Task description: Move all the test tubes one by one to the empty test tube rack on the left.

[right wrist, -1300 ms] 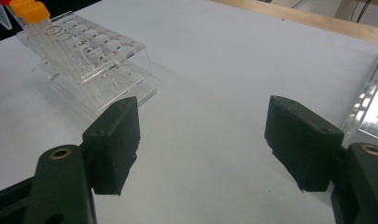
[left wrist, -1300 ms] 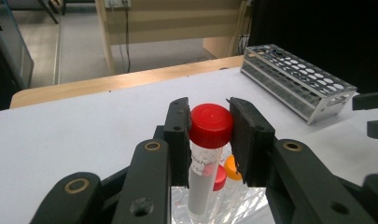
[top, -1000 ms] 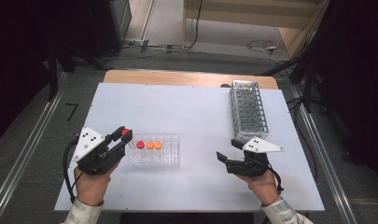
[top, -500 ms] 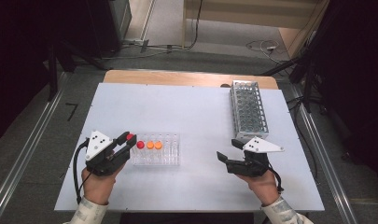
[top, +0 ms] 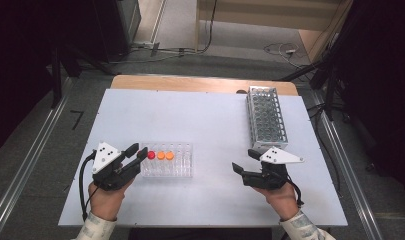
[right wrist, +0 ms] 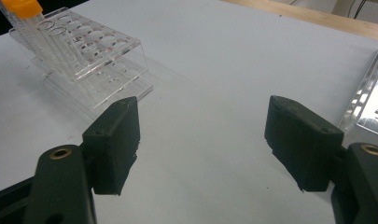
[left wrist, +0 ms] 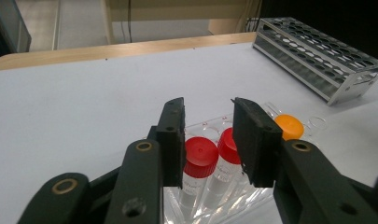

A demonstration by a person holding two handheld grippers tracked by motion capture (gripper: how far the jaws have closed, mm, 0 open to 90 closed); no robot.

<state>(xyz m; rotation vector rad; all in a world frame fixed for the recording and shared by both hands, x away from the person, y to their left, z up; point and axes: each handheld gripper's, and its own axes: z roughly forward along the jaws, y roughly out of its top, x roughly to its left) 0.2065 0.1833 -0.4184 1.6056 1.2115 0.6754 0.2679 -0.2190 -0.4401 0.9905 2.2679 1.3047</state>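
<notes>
I see a clear acrylic tube rack [top: 167, 160] lying flat on the white table's near-left part. It holds capped tubes standing upright along its left end: a red-capped tube [left wrist: 199, 154] beside a second red-capped tube [left wrist: 227, 145], then an orange-capped tube [left wrist: 289, 126]. A long metal wire rack [top: 266, 117] lies at the far right, well apart.

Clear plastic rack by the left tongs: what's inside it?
The clear rack holds capped tubes: two red caps and an orange cap visible. Other holes look empty. The left tongs hide part.
</notes>
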